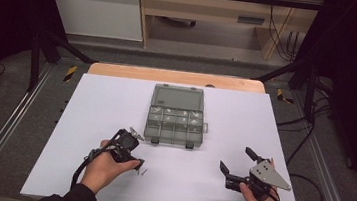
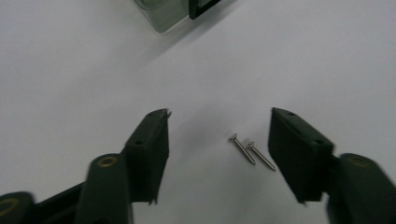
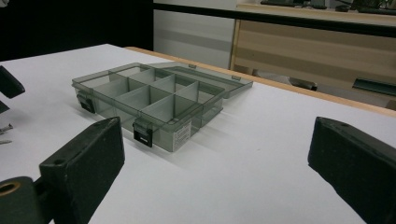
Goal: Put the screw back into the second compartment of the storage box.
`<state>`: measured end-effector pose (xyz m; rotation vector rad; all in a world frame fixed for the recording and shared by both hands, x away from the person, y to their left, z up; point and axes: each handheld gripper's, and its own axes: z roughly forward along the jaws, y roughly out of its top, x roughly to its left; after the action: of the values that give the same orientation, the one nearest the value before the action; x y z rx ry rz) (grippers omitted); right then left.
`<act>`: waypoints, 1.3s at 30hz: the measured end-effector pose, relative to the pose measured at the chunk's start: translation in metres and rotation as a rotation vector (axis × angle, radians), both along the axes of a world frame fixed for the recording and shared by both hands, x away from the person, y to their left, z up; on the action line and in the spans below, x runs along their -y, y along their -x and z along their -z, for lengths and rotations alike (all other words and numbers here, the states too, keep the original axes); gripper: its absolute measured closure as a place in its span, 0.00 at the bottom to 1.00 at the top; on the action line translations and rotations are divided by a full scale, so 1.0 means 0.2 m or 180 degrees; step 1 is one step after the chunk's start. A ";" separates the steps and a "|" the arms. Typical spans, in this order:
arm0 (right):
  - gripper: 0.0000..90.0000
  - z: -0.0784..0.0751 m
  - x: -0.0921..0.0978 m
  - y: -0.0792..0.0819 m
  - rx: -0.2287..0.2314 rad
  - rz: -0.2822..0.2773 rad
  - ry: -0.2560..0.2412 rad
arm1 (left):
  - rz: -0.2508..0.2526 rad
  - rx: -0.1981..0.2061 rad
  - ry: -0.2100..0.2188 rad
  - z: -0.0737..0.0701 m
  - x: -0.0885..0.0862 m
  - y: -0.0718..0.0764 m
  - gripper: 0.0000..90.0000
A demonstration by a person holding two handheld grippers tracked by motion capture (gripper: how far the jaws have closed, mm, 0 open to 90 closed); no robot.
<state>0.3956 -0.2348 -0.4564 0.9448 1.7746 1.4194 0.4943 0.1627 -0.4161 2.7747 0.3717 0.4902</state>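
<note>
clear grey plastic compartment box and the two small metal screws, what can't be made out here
- Clear grey plastic compartment box: its contents are too small in the high view; the divider walls hide the compartment floors in the right gripper view.
- Two small metal screws: their head type is too small and blurred in the left gripper view.
- Box in the left gripper view: cut off by the top edge.

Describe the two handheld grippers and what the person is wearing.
Both are black two-jaw units with blocky jaws and brass-coloured pivot fittings. The right gripper carries a grey three-cornered plate; the left gripper trails a black cable. A dark sleeve covers the left forearm.
</note>
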 end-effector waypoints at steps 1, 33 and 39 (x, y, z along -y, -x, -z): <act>0.04 0.00 0.00 0.00 0.0001 -0.0003 0.0005 | 0.0003 -0.0019 -0.0017 0.00 0.00 0.00 0.52; 0.05 0.00 -0.01 0.00 -0.0007 -0.0022 0.0018 | 0.0062 -0.0215 -0.0127 0.08 0.05 -0.05 0.86; 0.05 0.00 -0.01 0.00 -0.0008 -0.0026 0.0016 | 0.0051 -0.0209 -0.0107 0.09 0.07 -0.05 0.88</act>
<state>0.3954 -0.2333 -0.4566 0.9383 1.7850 1.4187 0.5043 0.1490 -0.4351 2.8294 0.3588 0.4060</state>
